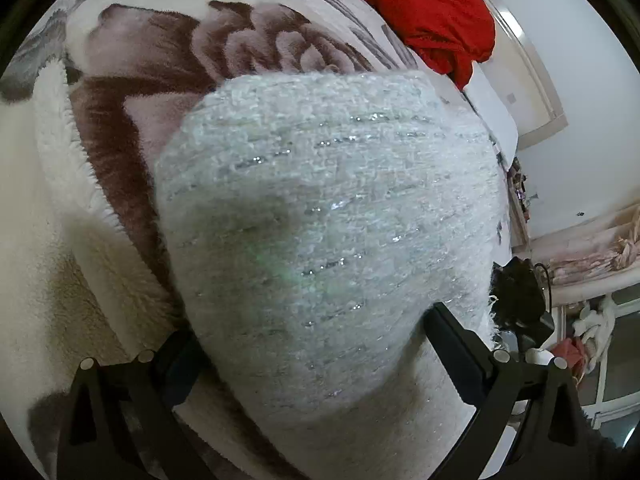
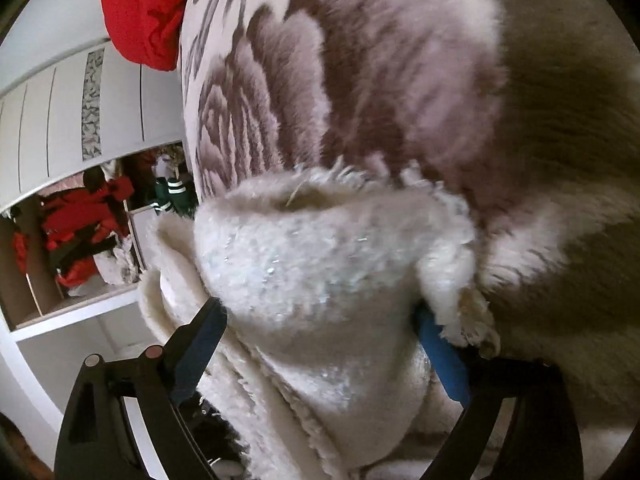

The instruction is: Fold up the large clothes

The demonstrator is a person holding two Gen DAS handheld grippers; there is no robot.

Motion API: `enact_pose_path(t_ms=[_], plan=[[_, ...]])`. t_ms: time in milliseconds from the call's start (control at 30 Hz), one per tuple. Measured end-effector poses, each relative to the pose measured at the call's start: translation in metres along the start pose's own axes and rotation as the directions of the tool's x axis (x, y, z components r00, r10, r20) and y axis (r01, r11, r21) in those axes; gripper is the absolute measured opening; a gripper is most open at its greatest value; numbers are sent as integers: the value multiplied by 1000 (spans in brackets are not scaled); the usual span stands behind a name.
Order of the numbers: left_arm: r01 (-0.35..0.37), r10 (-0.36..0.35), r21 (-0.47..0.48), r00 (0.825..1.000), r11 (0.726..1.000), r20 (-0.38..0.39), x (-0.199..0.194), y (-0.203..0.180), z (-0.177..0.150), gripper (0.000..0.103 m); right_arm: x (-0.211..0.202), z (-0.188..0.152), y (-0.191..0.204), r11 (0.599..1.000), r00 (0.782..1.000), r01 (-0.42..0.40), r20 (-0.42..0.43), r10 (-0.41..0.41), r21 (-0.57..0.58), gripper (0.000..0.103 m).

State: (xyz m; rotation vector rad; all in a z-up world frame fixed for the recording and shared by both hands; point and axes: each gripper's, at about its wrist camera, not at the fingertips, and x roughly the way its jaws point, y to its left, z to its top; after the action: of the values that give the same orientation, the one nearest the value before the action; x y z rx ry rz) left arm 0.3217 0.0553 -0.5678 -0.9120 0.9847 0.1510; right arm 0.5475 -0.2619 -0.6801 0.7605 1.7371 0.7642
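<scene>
Left wrist view: the white knit point(image 1: 328, 216), fuzzy with glittery silver threads, fills the middle of the frame, bulging up in a mound. The left gripper point(image 1: 312, 344) stands spread wide at the bottom, one black finger low left, the other low right, and the knit lies between them; whether the pads press on it I cannot tell, since the cloth hides the inner faces. Under and behind the knit spreads a plush blanket point(image 1: 132, 80), cream with a big brown rose, running from upper left down the left edge. A red cloth point(image 1: 432, 8) sits bunched at the top right, on the blanket's far edge. Along the right edge, a white wall, a cluttered shelf, and something dark and furry point(image 1: 516, 292) just beside the right finger.

Right wrist view: a thick rolled fold of the knit point(image 2: 320, 264) sits centre frame, blurred, its fringed end turned up like a cuff. The right gripper point(image 2: 320, 344) is spread wide around it, blue pads showing low left and low right, the right pad partly buried under fringe. The fold bulks between the fingers, so it blocks any look at what lies straight ahead. The rose blanket point(image 2: 400, 80) fills the upper right. The red cloth point(image 2: 140, 12) sits upper left; below it a white wardrobe point(image 2: 48, 120), open, with red clothes point(image 2: 76, 228) inside.
</scene>
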Motion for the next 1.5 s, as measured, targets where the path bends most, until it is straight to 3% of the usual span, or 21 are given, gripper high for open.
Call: enact_pose_path(t_ms=[167,567,633,667,700,767,900,1000,1100,1233,1333,1367,1400,1467,1500], plan=[[-3,3,-2,1000,1000,-5,3,2,-2,103,-3,-2,-1,999,1000,-29,-9,29,17,96],[2,-2,1,1000,1000,-7,6,3,-1,102,-10,-4,-9,1000,1000,-7,-7,7,5,96],[3,-3,15,1000,1000,13,2,0,0,92,-10,-12,-3,999,999,42,26,-42,-22,84],[-2,1,30,1000,1000,19,0,-3,1,87,-10,-18,-1,997,996,77,42,-76,-31,50],[-6,5,58,1000,998,22,-3,-7,4,84,-8,-24,-2,997,996,72,47,-72,-1,38],[1,-3,81,1000,997,19,-10,-10,13,76,-13,-37,-1,996,993,68,98,-73,51,32],[8,-6,143,1000,990,-16,-23,-15,51,74,-25,-81,-4,989,988,-7,153,-16,147,24],[3,25,244,993,970,-113,-15,-27,71,74,-29,-148,-21,952,987,-112,144,73,285,8],[-32,94,307,977,951,-189,7,-23,74,78,-18,-234,-42,901,987,-155,98,126,406,5],[-22,78,257,974,966,-211,4,-13,75,80,-18,-266,-72,883,996,-82,77,52,462,6],[-104,139,261,983,960,-118,-16,-16,68,80,-43,-256,-59,918,995,-23,94,-16,397,8],[-138,166,280,983,950,-79,-23,-19,65,80,-55,-247,-43,943,991,46,104,-84,330,20],[-191,207,309,978,932,-18,-32,-25,59,80,-61,-237,-30,956,985,100,106,-134,275,42],[-284,274,352,958,892,78,-44,-31,47,87,-68,-216,9,973,973,190,103,-205,134,68],[-309,295,354,951,883,93,-45,-29,45,89,-67,-207,28,974,970,217,102,-222,63,70]])
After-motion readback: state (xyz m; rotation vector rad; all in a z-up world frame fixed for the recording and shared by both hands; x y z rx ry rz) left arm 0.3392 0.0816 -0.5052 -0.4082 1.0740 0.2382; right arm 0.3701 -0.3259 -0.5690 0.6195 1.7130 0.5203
